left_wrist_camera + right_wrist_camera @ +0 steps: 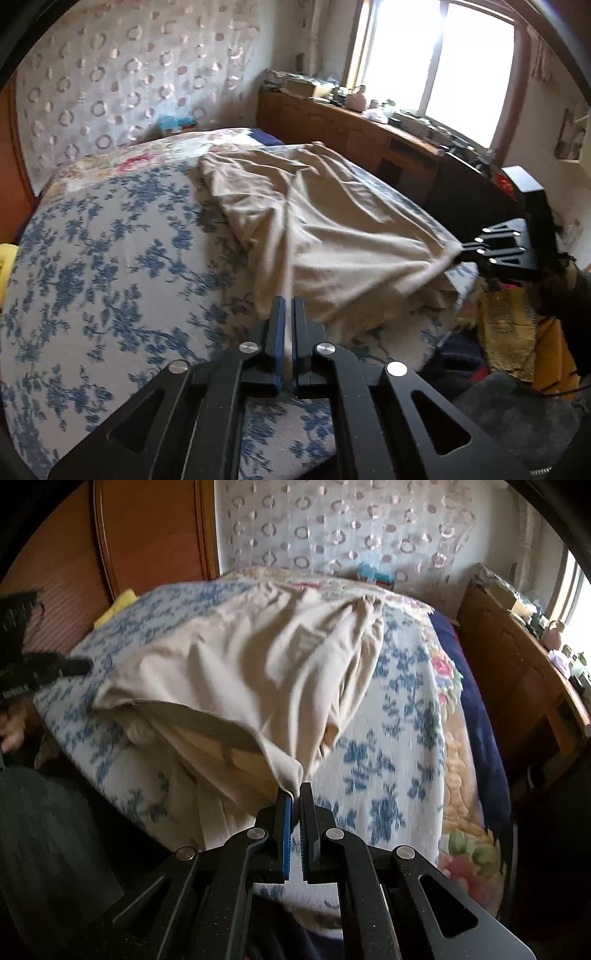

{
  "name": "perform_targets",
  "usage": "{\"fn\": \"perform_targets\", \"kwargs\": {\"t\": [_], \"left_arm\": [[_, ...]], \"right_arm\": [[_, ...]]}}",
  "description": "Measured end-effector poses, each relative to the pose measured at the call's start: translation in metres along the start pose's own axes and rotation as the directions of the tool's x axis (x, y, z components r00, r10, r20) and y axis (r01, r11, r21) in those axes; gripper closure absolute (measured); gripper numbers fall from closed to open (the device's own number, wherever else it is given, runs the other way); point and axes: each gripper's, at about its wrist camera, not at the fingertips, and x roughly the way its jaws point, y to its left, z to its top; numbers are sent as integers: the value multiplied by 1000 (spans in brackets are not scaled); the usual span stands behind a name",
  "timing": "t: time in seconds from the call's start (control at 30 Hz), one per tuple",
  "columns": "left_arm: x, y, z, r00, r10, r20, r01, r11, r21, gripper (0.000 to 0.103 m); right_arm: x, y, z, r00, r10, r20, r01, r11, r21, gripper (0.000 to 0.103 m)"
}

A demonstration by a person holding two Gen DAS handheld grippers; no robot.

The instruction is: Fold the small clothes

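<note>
A beige garment (pixel 332 221) lies rumpled on the bed's blue-flowered cover (pixel 92 258). In the left wrist view my left gripper (pixel 288 304) is shut at the garment's near edge, and a thin pale strip of cloth shows between its pads. Further right, my right gripper (pixel 463 253) pinches a corner of the garment and lifts it off the bed. In the right wrist view the right gripper (pixel 296 792) is shut on that beige corner, and the garment (pixel 240 657) hangs open beneath it. The left gripper (pixel 86 665) shows blurred at the garment's left edge.
A wooden cabinet (pixel 332 122) crowded with small items runs under the bright window (pixel 443 66). Bags and clothes (pixel 509 325) are piled on the floor beside the bed. A dark blue blanket (pixel 476 709) lines the bed's far side. A wooden wardrobe (pixel 147 535) stands behind the bed.
</note>
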Motion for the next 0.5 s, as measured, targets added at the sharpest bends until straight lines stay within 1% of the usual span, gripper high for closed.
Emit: {"fn": "perform_targets", "kwargs": {"t": [0.03,0.07,0.13,0.17,0.2,0.23,0.27,0.3,0.33,0.37,0.4,0.5], "left_arm": [[3,3,1,1000,10,-2,-10,1000,-5,101],[6,5,2,1000,25,-5,-25,1000,-12,97],[9,11,3,999,35,-4,-35,999,-19,86],[10,14,3,999,36,-1,-36,999,-23,71],[11,16,3,999,38,0,-38,999,-26,58],[14,18,3,999,37,1,-37,999,-28,57],[15,19,3,999,37,-3,-38,999,-29,54],[17,20,3,999,38,-9,-39,999,-28,50],[21,20,4,999,41,-14,-42,999,-24,48],[24,19,4,999,48,-20,-48,999,-19,46],[27,19,4,998,56,-25,-56,998,-13,44],[36,17,4,998,58,-40,-58,998,-4,41]], "right_arm": [[1,0,0,1000,1,-8,-1,1000,1,99],[0,-1,1,1000,1,-8,-1,1000,5,99],[-5,0,5,1000,5,10,-5,1000,11,99],[-8,-1,7,1000,1,23,-1,1000,14,99],[-13,0,9,999,4,40,-5,1000,16,99],[-17,1,12,998,9,56,-10,1000,14,99],[-20,2,13,997,8,70,-9,1000,9,95],[-23,4,13,997,3,82,-3,1000,4,84],[-27,5,15,995,4,96,-4,1000,1,78],[-29,5,16,994,11,109,-11,1000,4,67],[-31,6,18,993,18,119,-19,1000,9,63],[-33,8,17,990,20,140,-22,1000,15,60]]}}
